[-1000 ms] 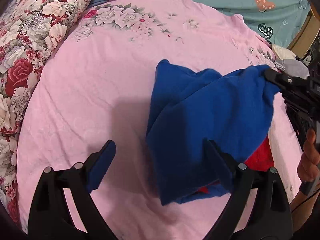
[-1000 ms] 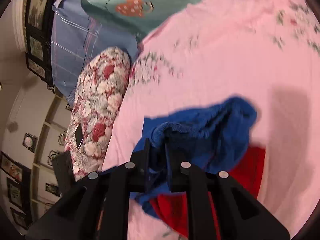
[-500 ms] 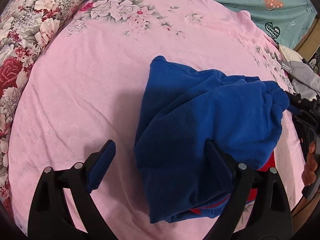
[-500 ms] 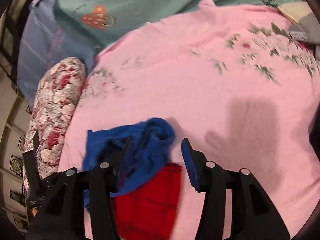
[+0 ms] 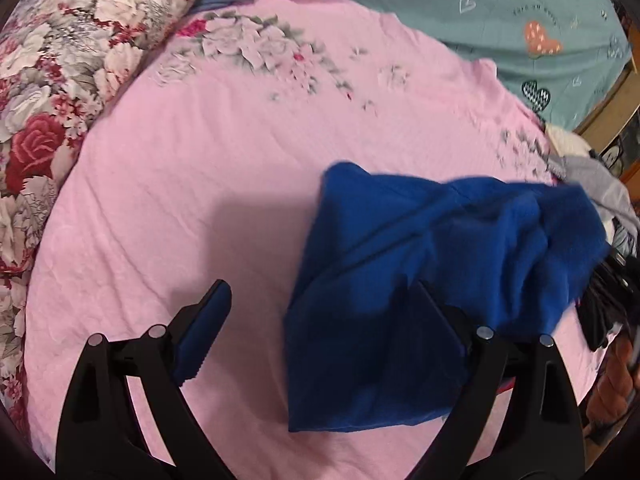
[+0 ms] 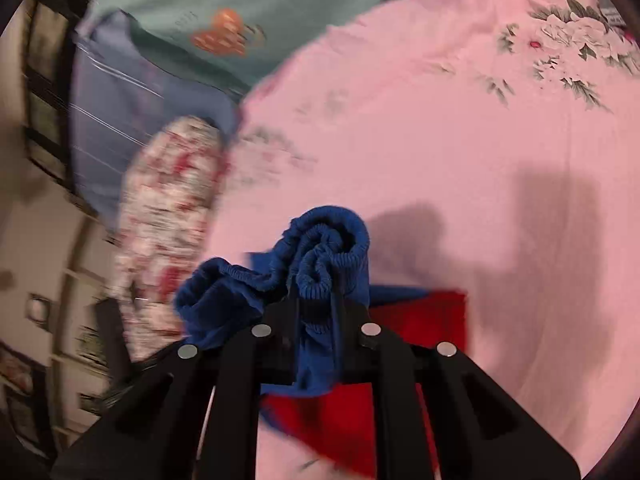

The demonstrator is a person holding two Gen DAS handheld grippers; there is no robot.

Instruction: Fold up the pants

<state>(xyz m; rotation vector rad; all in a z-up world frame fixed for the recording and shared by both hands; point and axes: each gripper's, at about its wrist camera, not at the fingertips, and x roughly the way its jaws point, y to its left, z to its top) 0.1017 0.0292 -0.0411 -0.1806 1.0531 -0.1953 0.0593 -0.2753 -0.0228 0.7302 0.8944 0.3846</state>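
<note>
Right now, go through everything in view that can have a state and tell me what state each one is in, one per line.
Blue pants: bunched, partly folded, ribbed waistband pinched by a gripper.
Right gripper: shut on the waistband; jaws just closed.
Left gripper: open, one finger over the pants, nothing gripped.
Red cloth: flat beneath the pants.
Pink sheet: spread, lightly wrinkled.
</note>
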